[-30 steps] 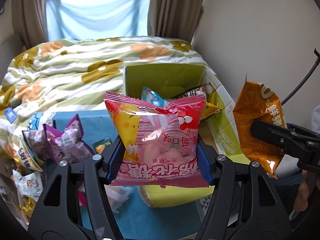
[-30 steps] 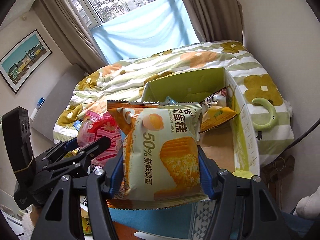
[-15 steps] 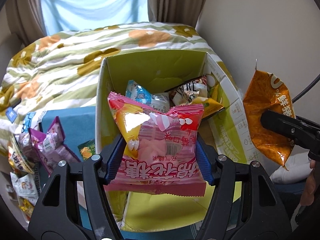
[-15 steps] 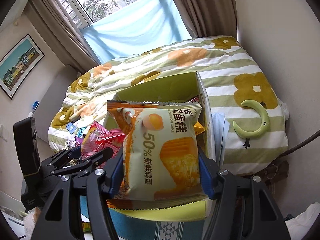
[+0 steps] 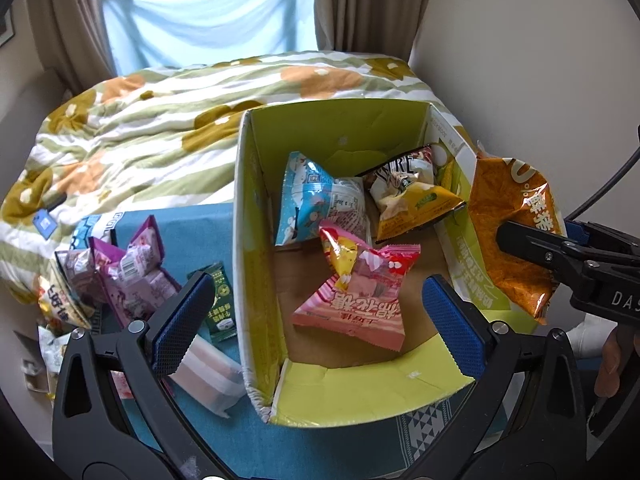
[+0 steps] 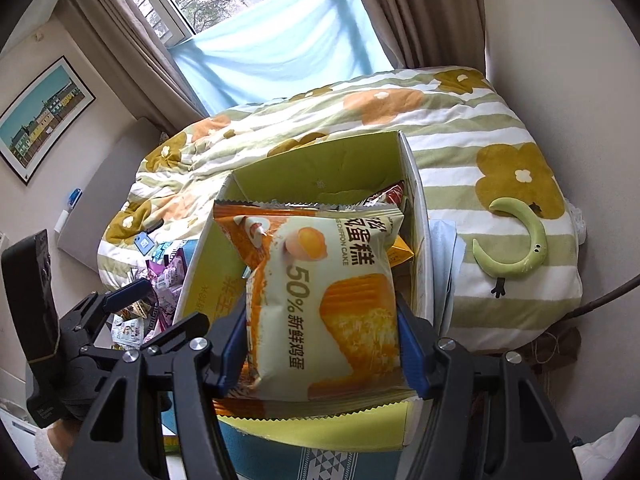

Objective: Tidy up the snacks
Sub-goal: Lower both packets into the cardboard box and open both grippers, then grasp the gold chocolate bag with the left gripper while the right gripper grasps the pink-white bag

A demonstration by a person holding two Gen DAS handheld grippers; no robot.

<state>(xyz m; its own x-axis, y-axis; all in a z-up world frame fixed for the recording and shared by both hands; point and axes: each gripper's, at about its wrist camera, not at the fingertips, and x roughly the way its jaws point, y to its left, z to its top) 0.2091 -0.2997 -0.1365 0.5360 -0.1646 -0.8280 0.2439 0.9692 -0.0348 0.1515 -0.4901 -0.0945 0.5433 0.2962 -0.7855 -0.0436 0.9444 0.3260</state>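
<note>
My left gripper (image 5: 316, 320), jaws opening, gripped nothing; the pink crinkly marshmallow packet (image 5: 360, 292) lay on the green cardboard box (image 5: 256, 248) floor, centre frame. My right gripper (image 6: 322, 344) pinched the glossy, pillow-shaped cake packet (image 6: 328, 300), long axis upright, just above the box's near edge, lower centre.

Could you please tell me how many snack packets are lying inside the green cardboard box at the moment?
3 visible in the box: pink packet in the middle, blue packet behind it, yellow-black packet at the back right. Others may be hidden.
</note>
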